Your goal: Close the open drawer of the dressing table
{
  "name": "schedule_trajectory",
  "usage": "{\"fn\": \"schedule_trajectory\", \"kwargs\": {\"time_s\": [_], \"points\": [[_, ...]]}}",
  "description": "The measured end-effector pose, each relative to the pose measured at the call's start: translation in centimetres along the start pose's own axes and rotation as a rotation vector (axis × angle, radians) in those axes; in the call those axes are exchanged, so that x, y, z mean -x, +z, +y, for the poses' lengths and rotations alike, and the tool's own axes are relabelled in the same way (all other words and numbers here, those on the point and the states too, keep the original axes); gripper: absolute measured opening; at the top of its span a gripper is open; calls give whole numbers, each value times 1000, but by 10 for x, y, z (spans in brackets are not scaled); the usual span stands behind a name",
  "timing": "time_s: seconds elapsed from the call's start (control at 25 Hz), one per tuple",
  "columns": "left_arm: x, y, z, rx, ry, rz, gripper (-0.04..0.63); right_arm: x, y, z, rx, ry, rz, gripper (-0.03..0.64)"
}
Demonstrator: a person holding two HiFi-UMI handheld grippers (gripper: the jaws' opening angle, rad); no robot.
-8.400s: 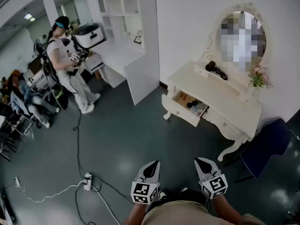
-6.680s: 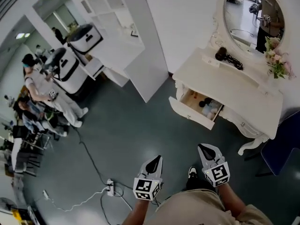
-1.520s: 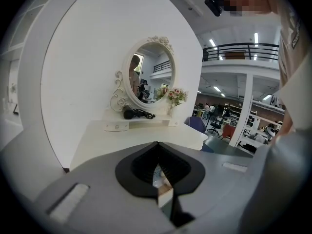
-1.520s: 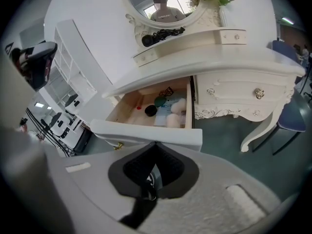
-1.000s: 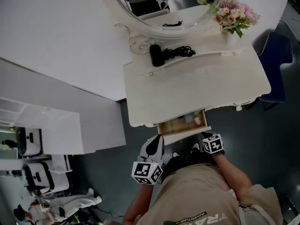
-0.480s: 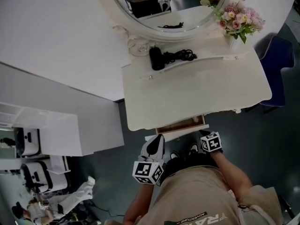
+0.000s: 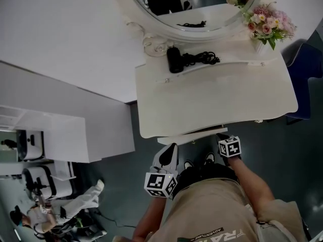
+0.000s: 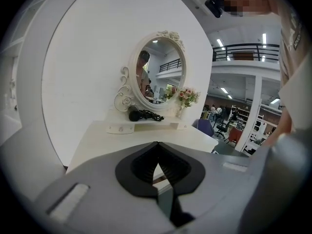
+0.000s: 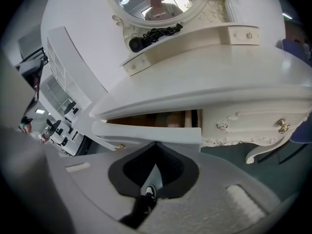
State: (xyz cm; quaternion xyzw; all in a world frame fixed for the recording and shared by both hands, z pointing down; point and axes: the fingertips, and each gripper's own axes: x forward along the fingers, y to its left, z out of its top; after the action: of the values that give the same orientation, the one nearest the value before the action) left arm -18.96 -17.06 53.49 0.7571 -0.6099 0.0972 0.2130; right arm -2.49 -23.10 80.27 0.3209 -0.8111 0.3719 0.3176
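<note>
Two sets of tongs are in view, both in front of the white dressing bench (image 7: 212, 100).

1. Left tongs (image 7: 172, 146): the jaws are pressed together tip to tip, with nothing between them, as the left gripper view confirms (image 8: 157, 144). They hang clear of the bench, below its front edge and to the left of the drawer's middle in the head view.

2. Right tongs (image 7: 220, 135): the jaws are pressed together and hold nothing (image 9: 155, 144). The tips lie at the right end of the drawer front in the head view, and just under its lower edge in the right gripper view. Contact cannot be confirmed.

3. Drawer (image 7: 192, 135): it sits on the left part of the bench, under the top. The white front (image 9: 151, 133) stands only slightly out from the bench edge. A narrow gap above it shows the brown wooden interior. The contents cannot be made out.

4. Bench top: the main surface is bare. On the raised rear shelf (image 7: 227, 64) lies a black hair dryer (image 7: 174, 59) with its cord coiled to the right. An oval mirror (image 7: 222, 14) stands behind the shelf. A bunch of pink flowers (image 7: 266, 23) stands at the right end.

5. Surroundings: a blue chair (image 7: 307, 64) stands beside the right end of the bench.
</note>
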Motion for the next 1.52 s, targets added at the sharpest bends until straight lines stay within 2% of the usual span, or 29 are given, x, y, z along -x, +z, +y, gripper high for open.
{"fn": "schedule_trajectory", "kwargs": {"time_s": [0.24,0.88,1.2,1.36,1.52], "points": [[-2,-2,4,18,18,6,15,-7,16,-6,7,-3,-9,3],[7,11,26,0,34,13,15,-21,44,-14,-51,-40,-66,3],[0,18,36,-4,-39,33,15,-22,47,-15,-112,-103,-61,3],[0,23,39,-16,-81,12,15,-12,28,-8,-52,-140,-25,3],[2,17,44,2,-115,3,15,10,17,7,18,-135,-21,3]]}}
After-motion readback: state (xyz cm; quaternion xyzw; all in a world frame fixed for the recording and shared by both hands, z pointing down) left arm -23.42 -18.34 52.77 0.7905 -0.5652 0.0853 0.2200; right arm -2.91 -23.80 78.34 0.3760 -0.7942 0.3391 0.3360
